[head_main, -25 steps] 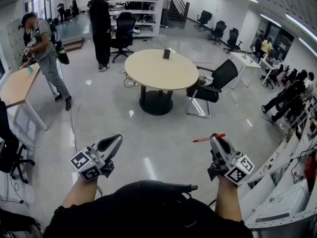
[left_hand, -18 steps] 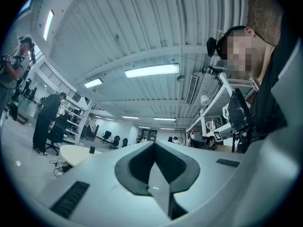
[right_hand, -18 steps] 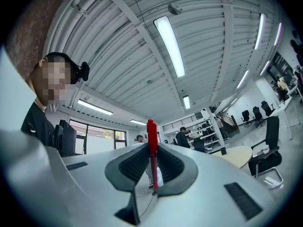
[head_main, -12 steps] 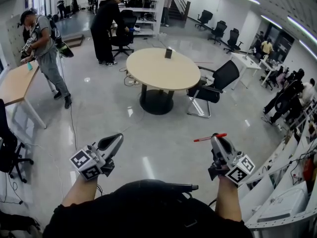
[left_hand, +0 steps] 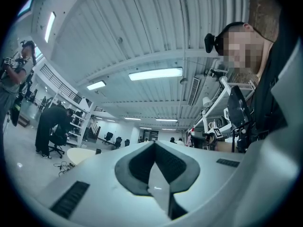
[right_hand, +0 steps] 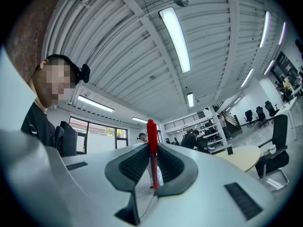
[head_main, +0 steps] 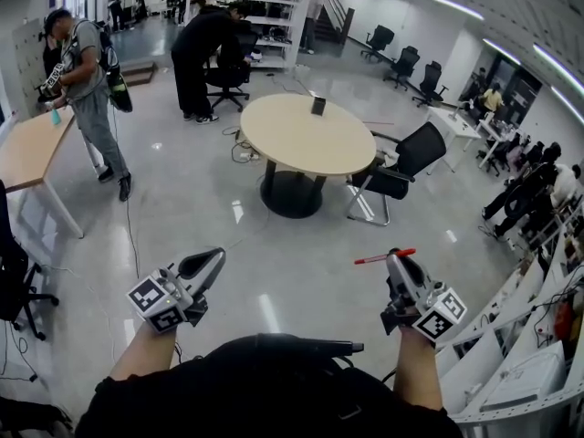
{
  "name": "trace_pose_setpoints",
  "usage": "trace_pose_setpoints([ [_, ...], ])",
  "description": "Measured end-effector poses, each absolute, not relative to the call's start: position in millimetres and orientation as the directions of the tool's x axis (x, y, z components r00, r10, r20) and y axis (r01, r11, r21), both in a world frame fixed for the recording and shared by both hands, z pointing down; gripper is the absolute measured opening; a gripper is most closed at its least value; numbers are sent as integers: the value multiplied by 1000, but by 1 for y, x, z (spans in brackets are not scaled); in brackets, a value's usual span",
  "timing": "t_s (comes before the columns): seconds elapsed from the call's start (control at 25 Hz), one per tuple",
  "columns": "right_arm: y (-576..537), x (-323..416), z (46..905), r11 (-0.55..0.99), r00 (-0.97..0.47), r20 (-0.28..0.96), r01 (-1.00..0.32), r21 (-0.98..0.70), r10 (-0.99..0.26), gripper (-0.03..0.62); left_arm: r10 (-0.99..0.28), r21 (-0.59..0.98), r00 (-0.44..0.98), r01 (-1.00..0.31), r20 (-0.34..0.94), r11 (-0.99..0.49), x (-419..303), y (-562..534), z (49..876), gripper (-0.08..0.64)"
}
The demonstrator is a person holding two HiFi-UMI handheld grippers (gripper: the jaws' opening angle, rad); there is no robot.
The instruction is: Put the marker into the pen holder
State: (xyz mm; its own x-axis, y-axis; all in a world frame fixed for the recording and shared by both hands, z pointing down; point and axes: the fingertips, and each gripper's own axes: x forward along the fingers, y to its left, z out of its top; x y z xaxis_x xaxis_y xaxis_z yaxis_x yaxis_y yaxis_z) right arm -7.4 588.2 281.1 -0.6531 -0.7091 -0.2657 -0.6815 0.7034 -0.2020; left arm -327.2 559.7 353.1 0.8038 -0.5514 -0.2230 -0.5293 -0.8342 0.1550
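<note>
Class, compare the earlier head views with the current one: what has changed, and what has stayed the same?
The person in black, upright a second ago, now bends toward the shelves. Nothing was taken or released: the right claw stays shut on the red marker, the left claw stays shut and empty, both in much the same place.

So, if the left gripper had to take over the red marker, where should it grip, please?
Likely its free end: the red marker lies roughly level across the right gripper, sticking out leftward. Come from the left, jaws across the barrel.
</note>
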Motion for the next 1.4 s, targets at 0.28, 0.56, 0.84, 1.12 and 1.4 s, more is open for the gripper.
trace_pose_setpoints([
  [0.28,570,-32,283,690,-644,-251,-692,-213,-723,48,-537,174,815,-508,-220,-843,-348,537,357,-6],
  [0.56,544,-16,294,690,-645,-247,-684,-237,-723,48,-543,182,813,-514,-210,-839,-333,513,363,-6],
  [0.84,504,55,300,724,-661,-296,-637,-265,-689,48,-572,153,798,-552,-189,-820,-265,490,357,-6],
  [1.12,471,148,289,775,-704,-326,-585,-239,-631,48,-602,140,769,-586,-214,-798,-166,471,343,-6],
  [1.4,453,222,295,785,-706,-346,-571,-240,-618,48,-602,144,772,-584,-204,-799,-87,456,350,-6],
])
